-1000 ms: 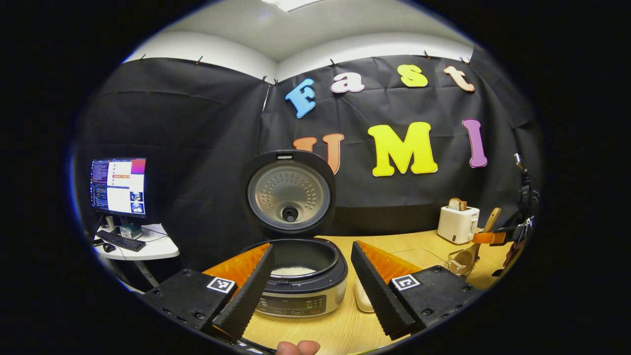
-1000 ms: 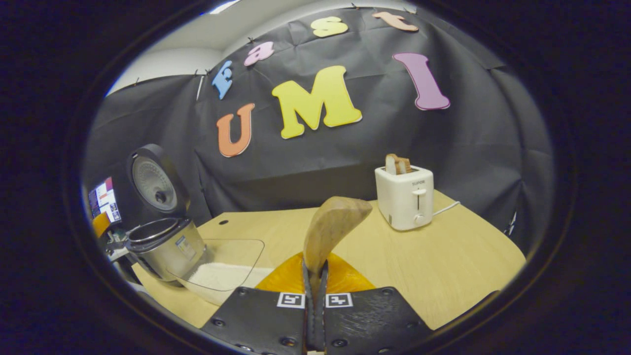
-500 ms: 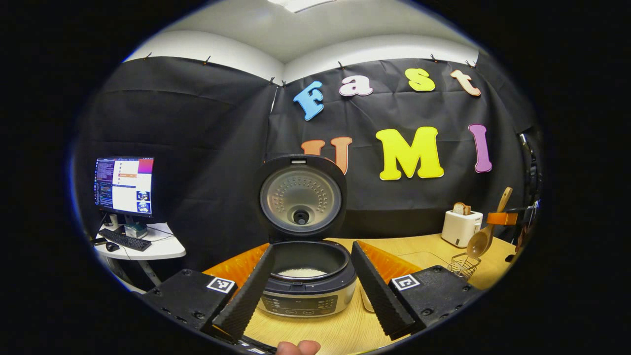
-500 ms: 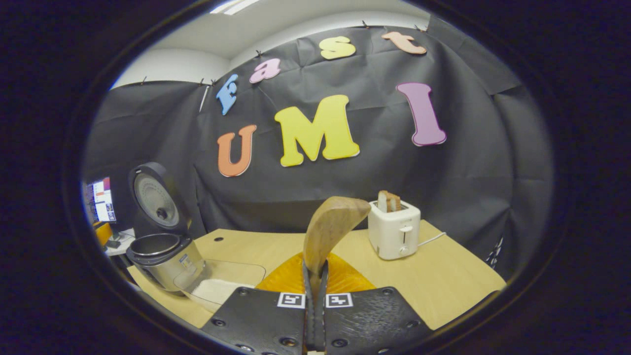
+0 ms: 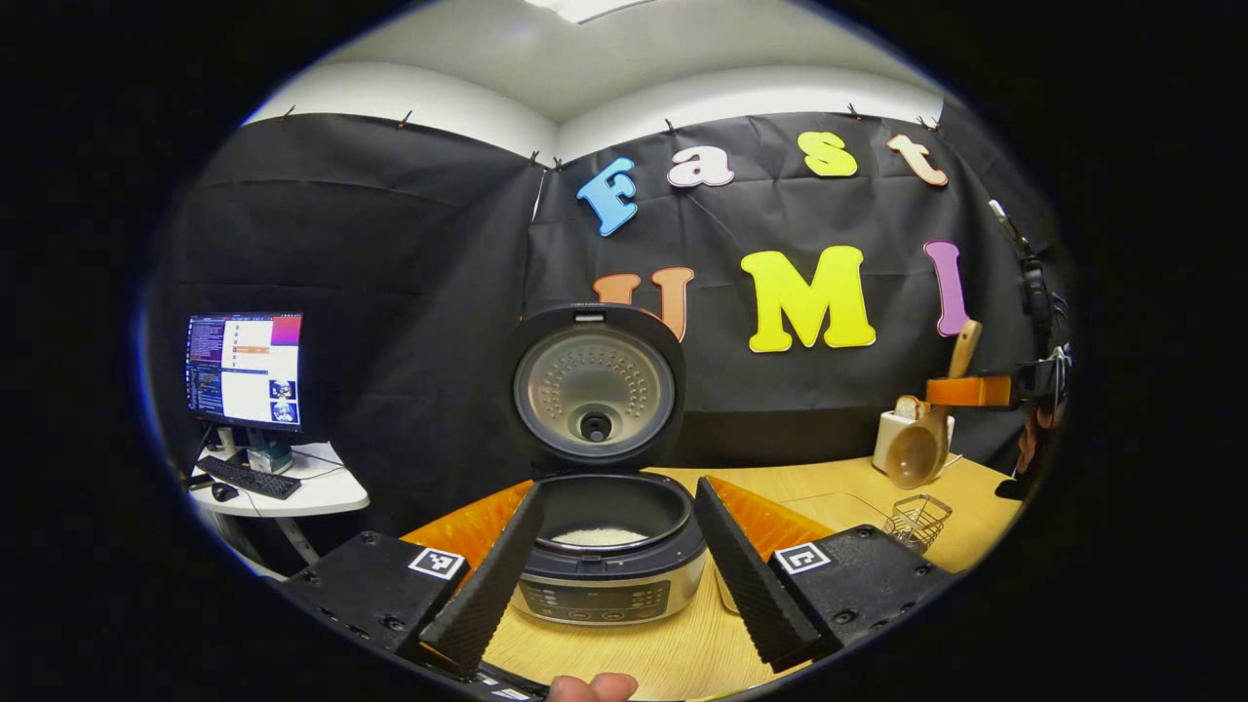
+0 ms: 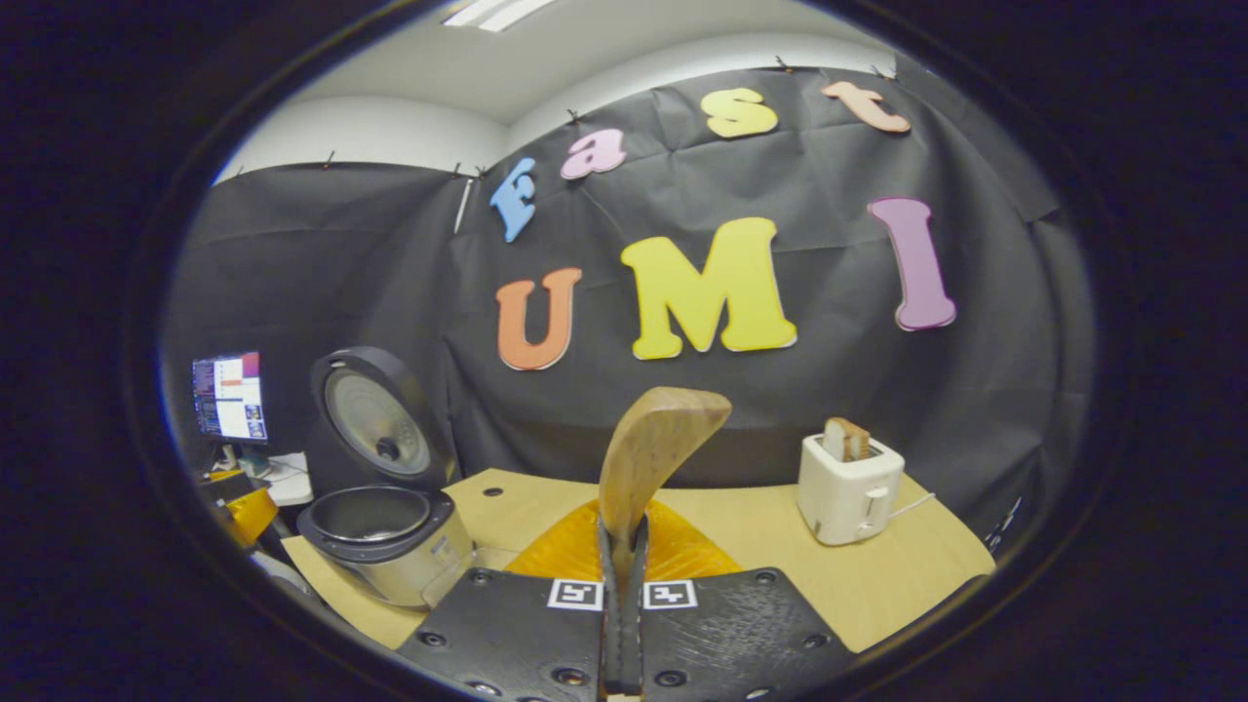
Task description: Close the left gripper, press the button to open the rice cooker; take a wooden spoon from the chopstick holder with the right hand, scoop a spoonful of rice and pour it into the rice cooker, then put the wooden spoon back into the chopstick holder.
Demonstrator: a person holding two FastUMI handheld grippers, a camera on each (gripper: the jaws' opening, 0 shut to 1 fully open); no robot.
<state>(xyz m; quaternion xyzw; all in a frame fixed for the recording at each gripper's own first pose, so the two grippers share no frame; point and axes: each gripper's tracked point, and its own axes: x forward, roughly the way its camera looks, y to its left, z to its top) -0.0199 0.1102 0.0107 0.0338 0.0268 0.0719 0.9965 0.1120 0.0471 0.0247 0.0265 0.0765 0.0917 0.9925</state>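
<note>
The rice cooker (image 5: pixel 606 565) stands open on the wooden table, lid (image 5: pixel 595 385) upright, with white rice (image 5: pixel 597 536) in its pot. My left gripper (image 5: pixel 617 490) is open, its two fingers either side of the cooker's front, apart from it. At far right my right gripper (image 5: pixel 975 392) is shut on the wooden spoon (image 5: pixel 915 453), bowl hanging down, well above the wire chopstick holder (image 5: pixel 916 515). In the right gripper view the spoon (image 6: pixel 653 453) rises from my shut right gripper (image 6: pixel 622 531); the cooker (image 6: pixel 385 531) sits lower left.
A white toaster (image 6: pixel 846 492) with bread stands at the back right of the table (image 6: pixel 751 526). A clear rice container (image 5: pixel 829 507) lies between cooker and holder. A monitor (image 5: pixel 244 369) and keyboard sit on a side desk at left. A person's fingertip (image 5: pixel 590 687) shows at the bottom edge.
My right gripper has lifted the wooden spoon up out of the wire holder and now holds it well above it. The left gripper has barely moved.
</note>
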